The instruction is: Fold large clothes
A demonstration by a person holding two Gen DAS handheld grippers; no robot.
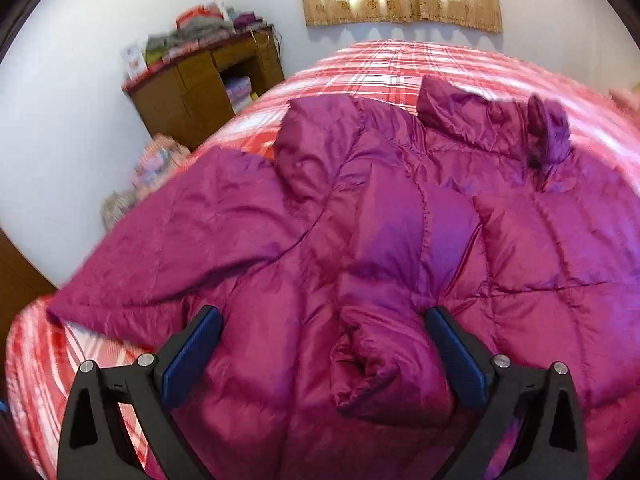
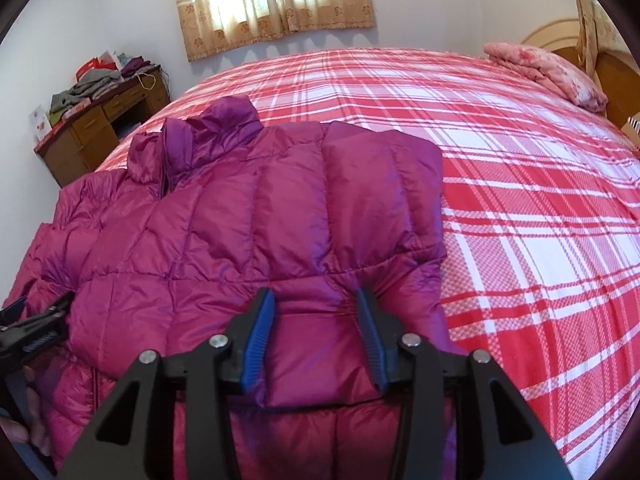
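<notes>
One magenta down jacket (image 2: 248,216) lies spread on the plaid bed (image 2: 520,184), collar toward twelve o'clock and hem toward the person, probably so its panels can be folded inward in turn. The right side already looks doubled over the body, leaving a straight edge at three o'clock. The right tongs (image 2: 316,336) have a padded fold of the jacket between their blue pads (image 2: 256,344), which touch it without clearly squeezing; I cannot tell whether they grip or have let go. The left tongs (image 1: 322,356) stand wide apart over a bunched sleeve cuff (image 1: 372,364), holding nothing. One sleeve (image 1: 192,232) trails toward nine o'clock. Two tongs, one jacket, one folded pink blanket (image 2: 552,68) at two o'clock, one cluttered worktop (image 2: 100,128) at ten.
</notes>
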